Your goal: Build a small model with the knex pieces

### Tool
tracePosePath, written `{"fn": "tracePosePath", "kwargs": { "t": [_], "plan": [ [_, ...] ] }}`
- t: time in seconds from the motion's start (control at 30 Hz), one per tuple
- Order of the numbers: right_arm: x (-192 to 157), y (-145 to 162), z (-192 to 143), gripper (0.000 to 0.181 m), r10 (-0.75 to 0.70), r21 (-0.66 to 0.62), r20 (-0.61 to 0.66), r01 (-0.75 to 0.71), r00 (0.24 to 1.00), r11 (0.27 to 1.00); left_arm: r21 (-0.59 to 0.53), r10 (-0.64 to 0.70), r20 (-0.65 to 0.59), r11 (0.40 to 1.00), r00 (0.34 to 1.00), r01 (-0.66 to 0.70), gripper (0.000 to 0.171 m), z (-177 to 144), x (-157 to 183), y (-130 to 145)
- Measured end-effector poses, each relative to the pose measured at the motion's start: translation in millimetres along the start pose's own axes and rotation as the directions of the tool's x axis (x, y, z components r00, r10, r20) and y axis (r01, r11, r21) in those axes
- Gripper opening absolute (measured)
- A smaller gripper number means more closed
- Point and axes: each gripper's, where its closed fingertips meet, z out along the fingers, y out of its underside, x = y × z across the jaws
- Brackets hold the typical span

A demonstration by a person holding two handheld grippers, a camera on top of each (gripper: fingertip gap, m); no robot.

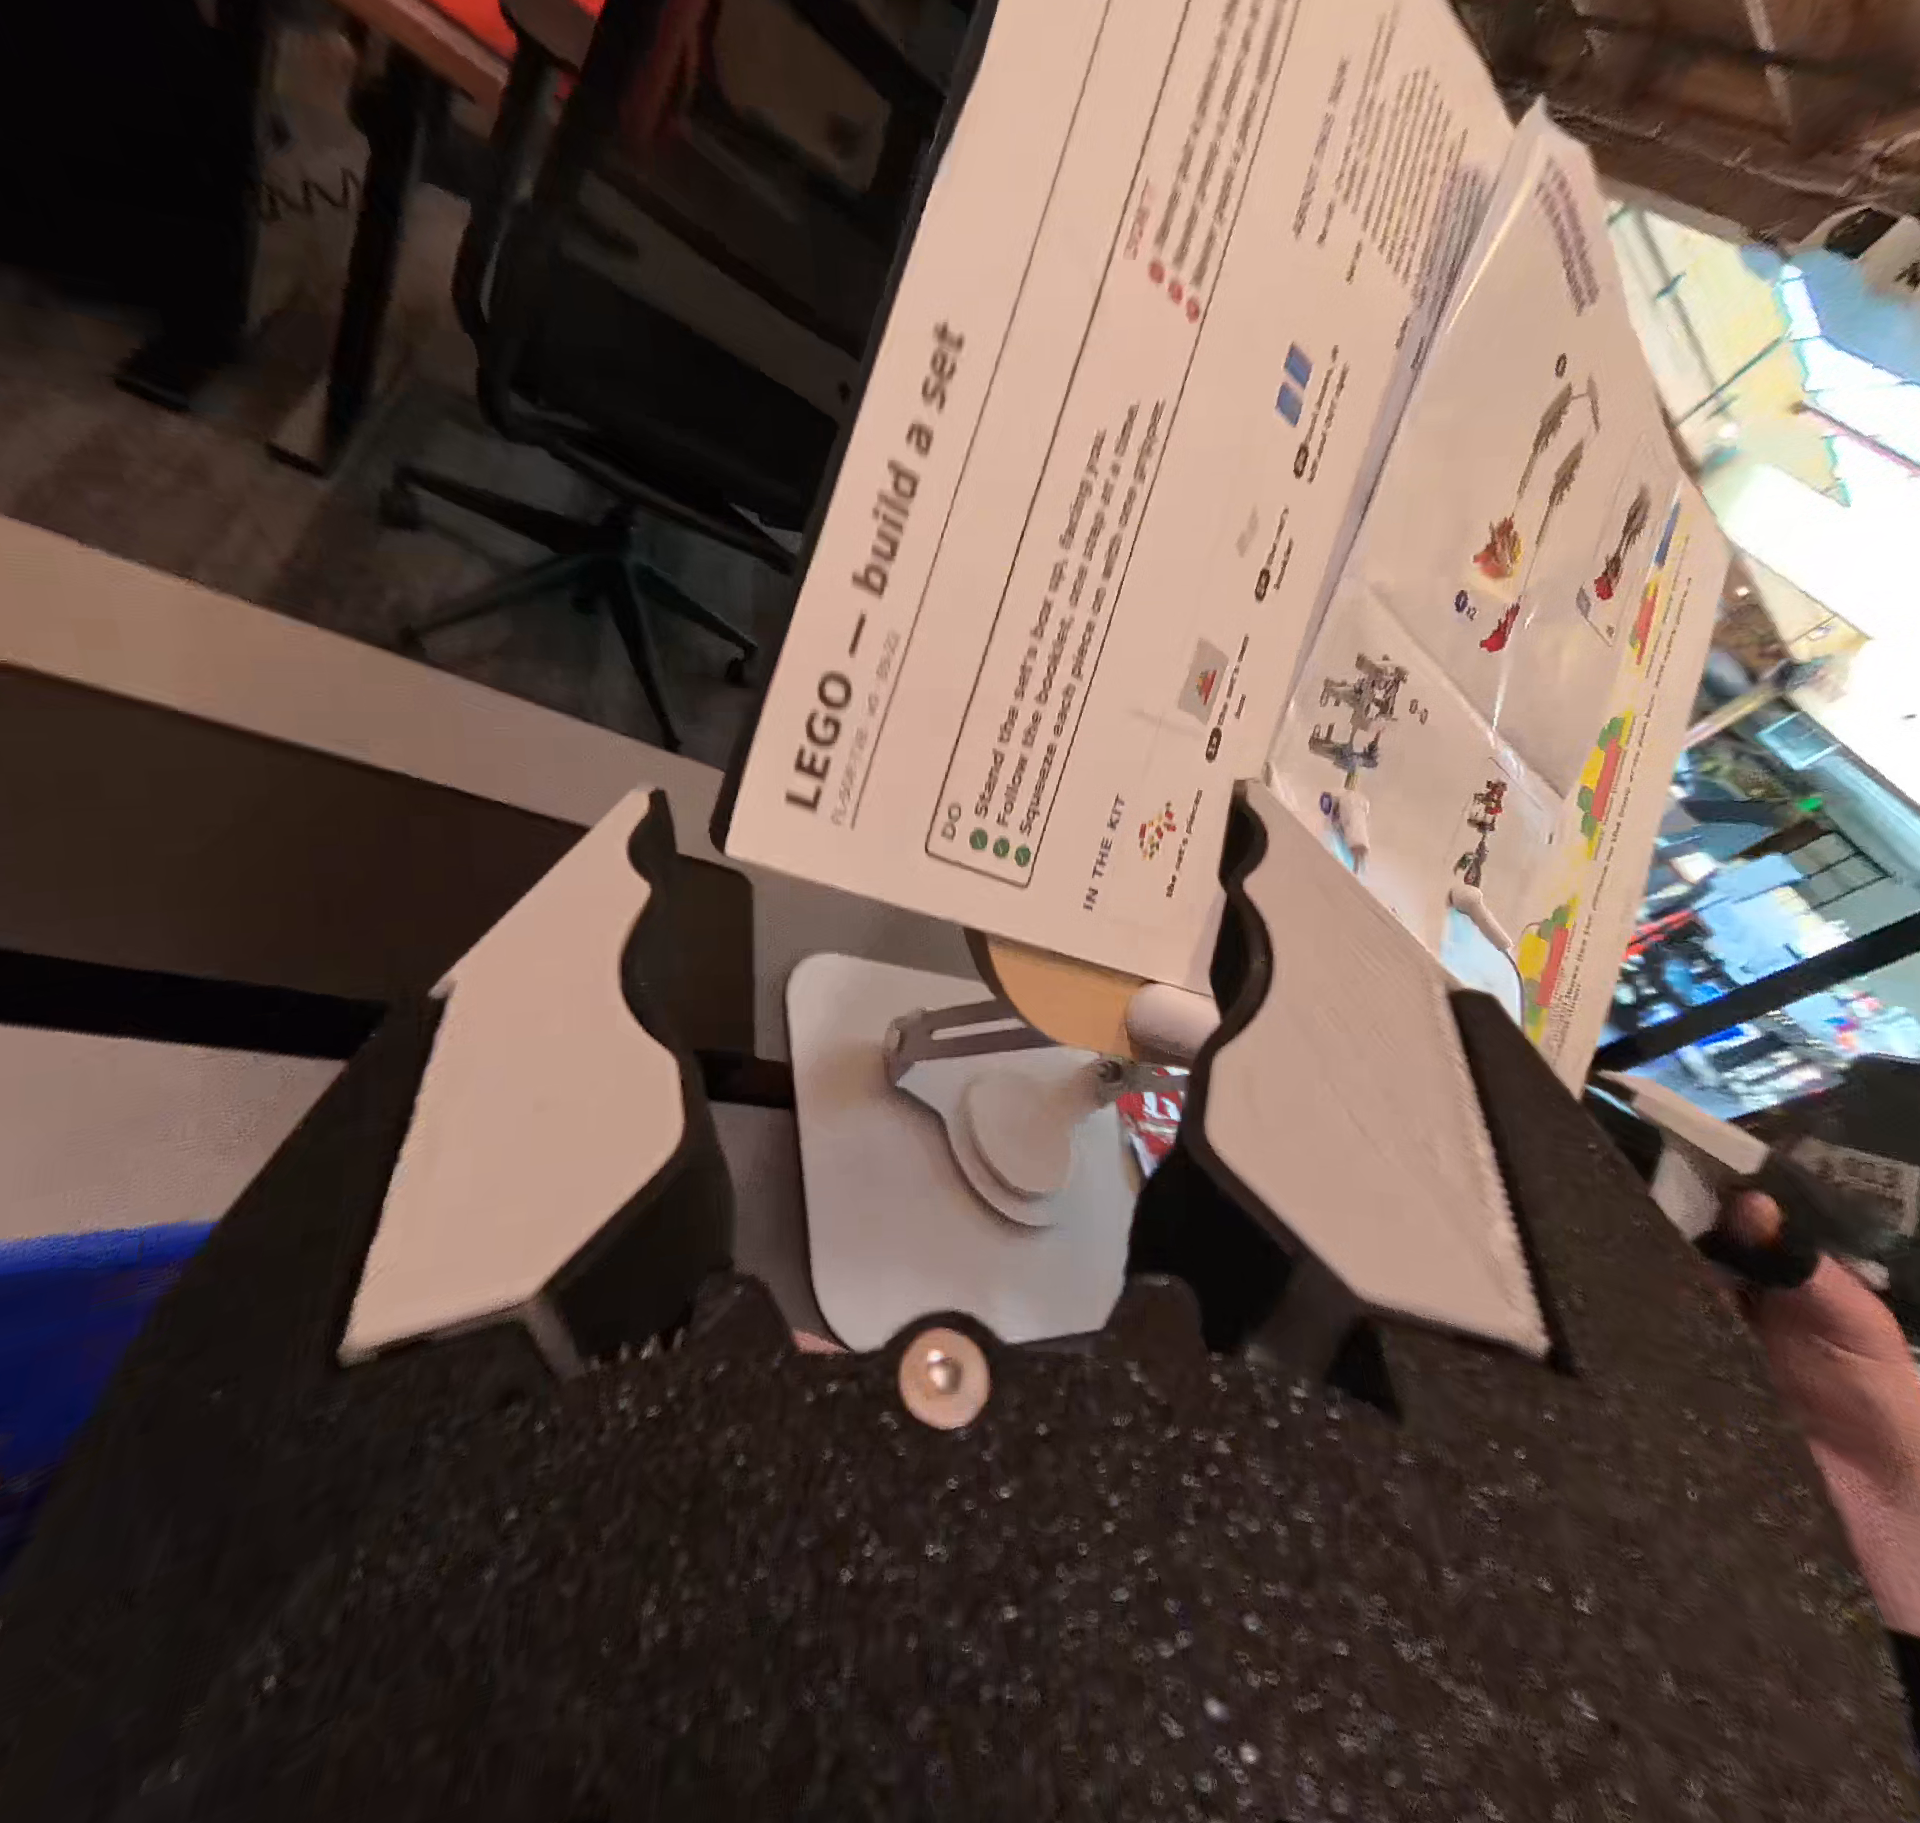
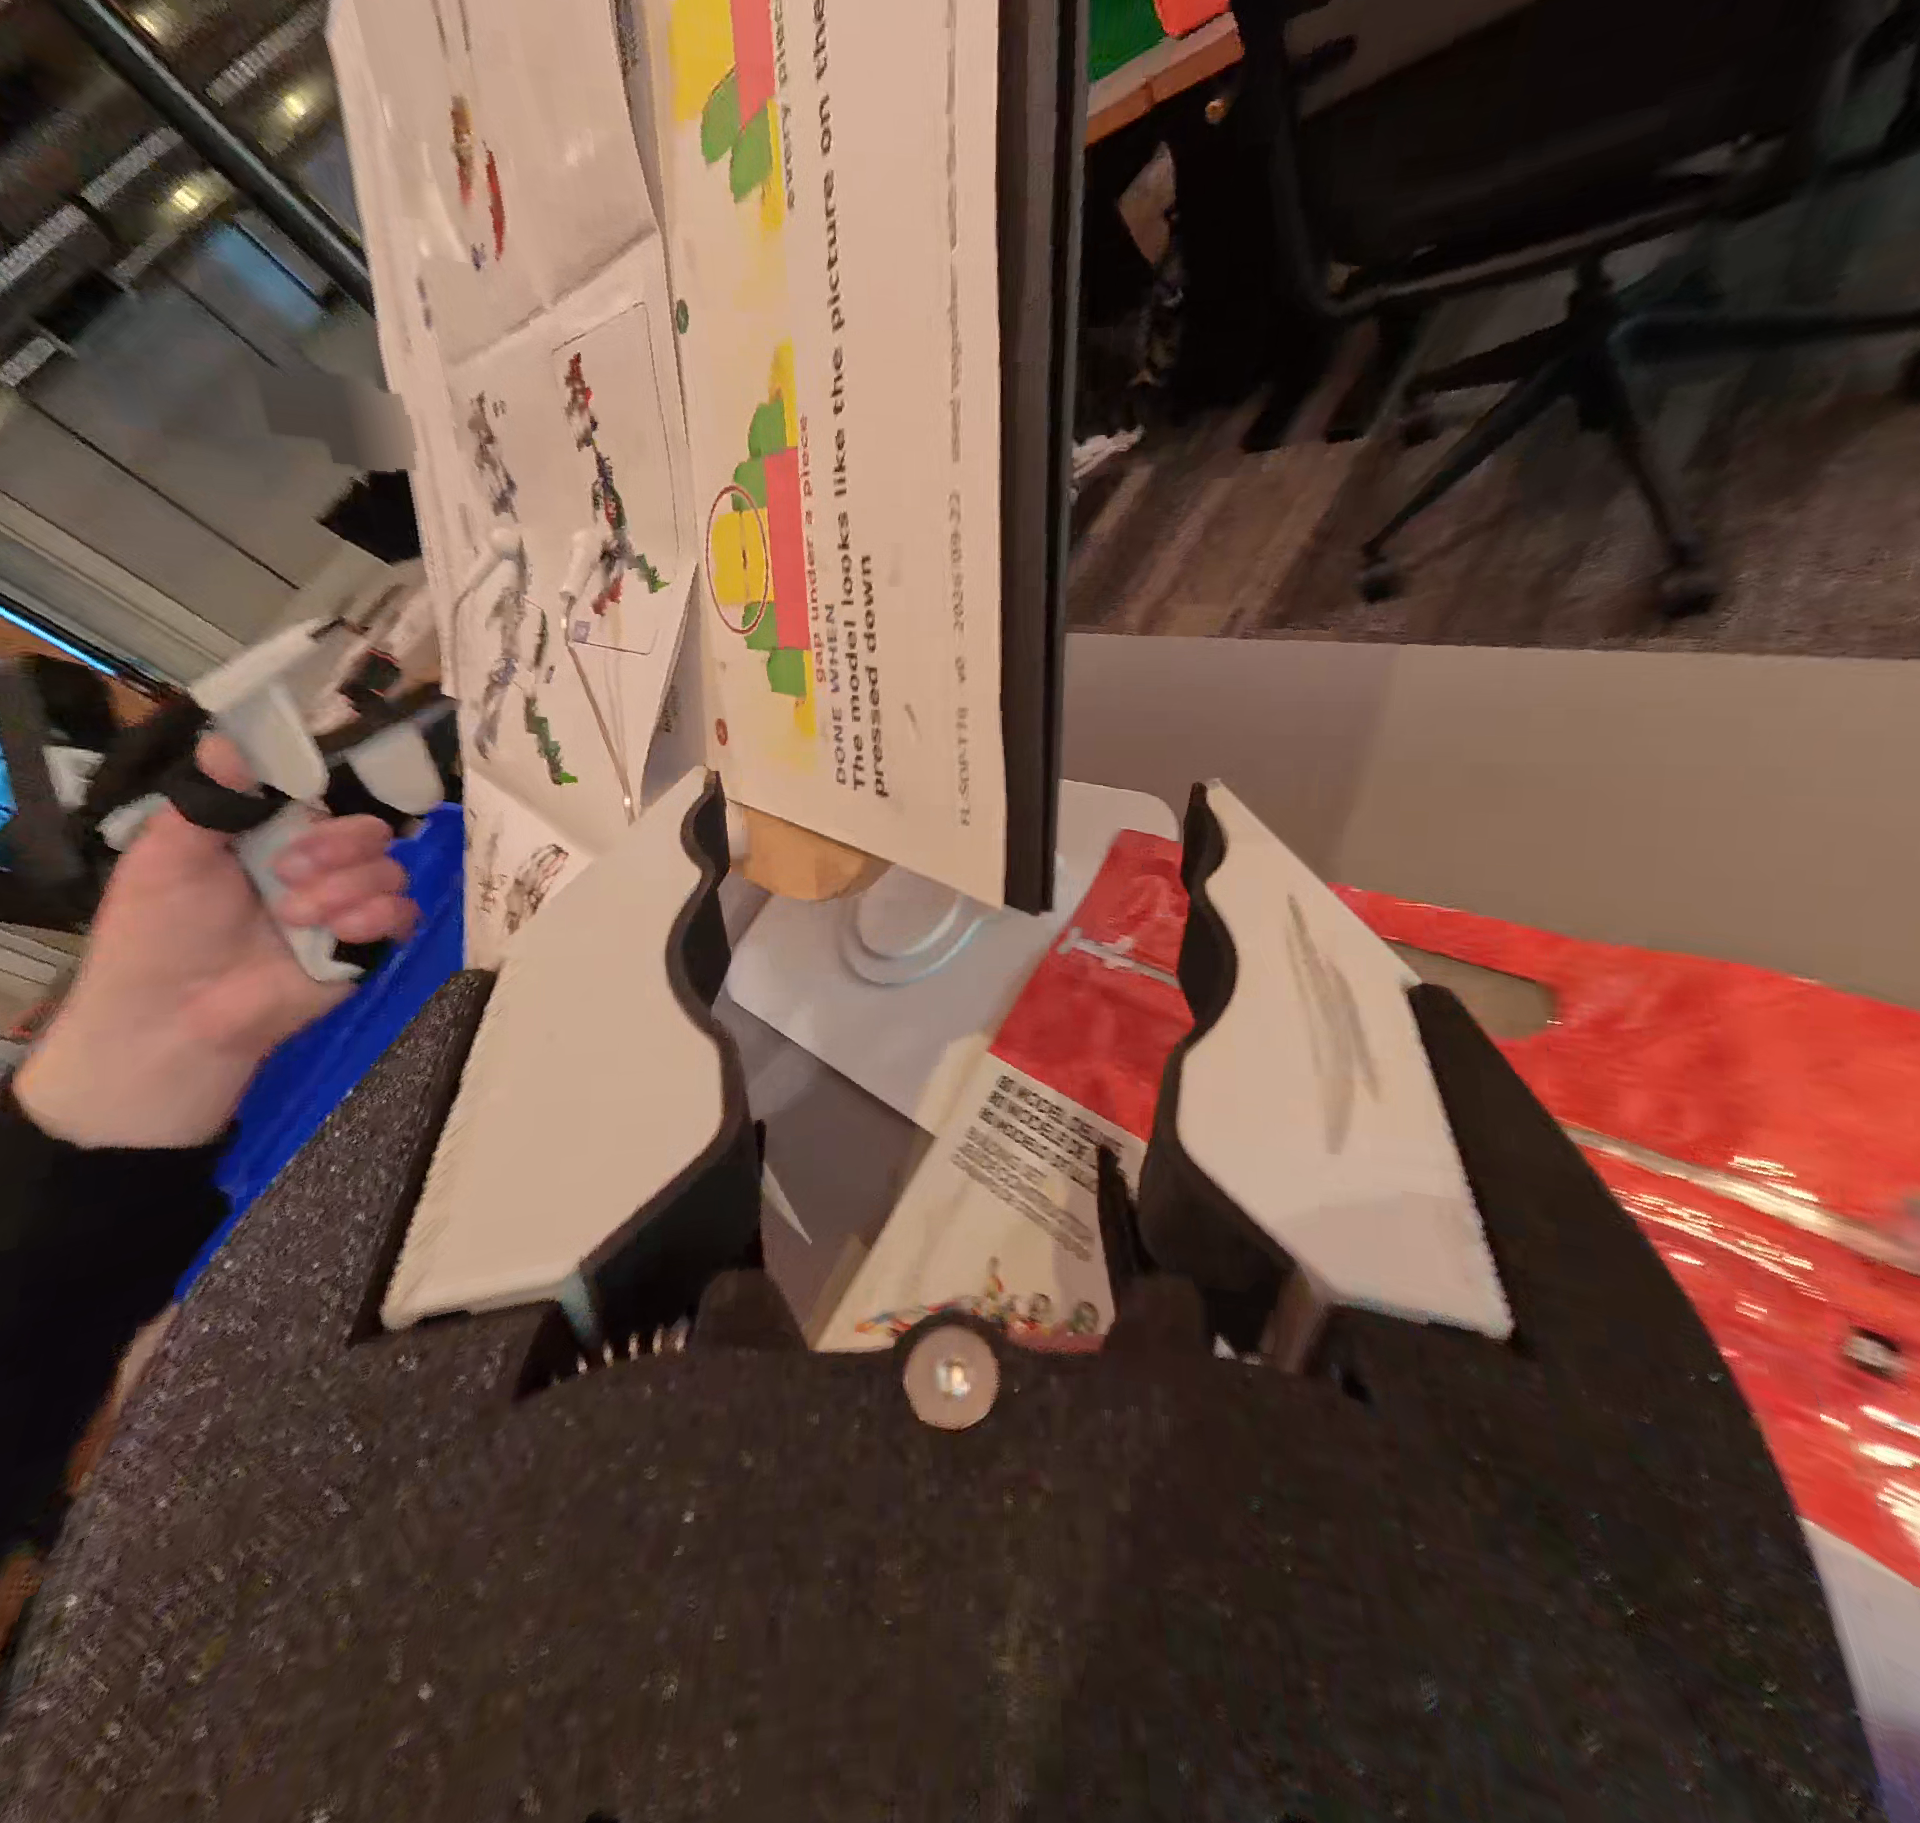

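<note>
Hovering spread and empty: left gripper (image 1: 940, 900) facing instruction card (image 1: 1039, 485) on stand (image 1: 935, 1212), right gripper (image 2: 951, 900) over red box (image 2: 1558, 1046).

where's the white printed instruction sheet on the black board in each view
Left wrist view: the white printed instruction sheet slants from above the open left gripper to the top right.
Right wrist view: it stands upright at top centre, above the open right gripper.
Shared landmark: the round tan wooden disc under the sheet's lower edge.
</note>
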Motion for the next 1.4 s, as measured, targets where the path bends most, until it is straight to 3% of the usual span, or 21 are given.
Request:
{"fn": "tracePosePath", "kwargs": {
  "t": [0.1,0.27,0.3,0.37,0.47,0.77,1.3,1.4],
  "plan": [
    [-14.2,5.6,11.7,0.084,0.071,0.047,0.083,-0.075,0.994,0.996,0.007,-0.115,-0.086,0.993,0.99,0.116,0.1,9.9,7.1,16.0],
    [-30.1,3.5,32.7,0.07,0.138,0.105,0.181,-0.159,0.974,0.982,-0.036,-0.199,-0.258,0.98,0.945,0.197,0.064,26.4,34.7,36.9],
    [-32.2,5.1,37.3,0.062,0.142,0.104,0.203,-0.166,0.969,0.981,-0.054,-0.224,-0.285,0.975,0.932,0.218,0.064,30.7,39.1,42.5],
    [-34.7,8.0,44.9,0.039,0.147,0.11,0.238,-0.177,0.96,0.978,-0.06,-0.228,-0.285,0.974,0.931,0.22,0.047,38.1,38.6,50.6],
    [-35.5,5.0,46.6,0.03,0.14,0.154,0.3,-0.193,0.944,0.969,-0.041,-0.258,-0.301,0.965,0.918,0.258,0.035,42.0,36.4,50.1],
    [-47.0,14.8,31.0,0.027,0.175,0.118,0.374,-0.234,0.91,0.965,0.004,-0.317,-0.263,0.944,0.911,0.33,0.036,27.8,40.8,53.1],
    [-101.4,71.6,-31.6,0.023,0.178,0.095,0.415,-0.237,0.892,0.967,0.065,-0.315,-0.258,0.937,0.913,0.342,0.036,-70.1,57.5,83.1],
    [-106.3,78.6,-34.7,0.028,0.155,0.092,0.392,-0.206,0.907,0.974,0.061,-0.293,-0.219,0.948,0.931,0.313,0.047,-79.8,59.5,85.3]
  ]
}}
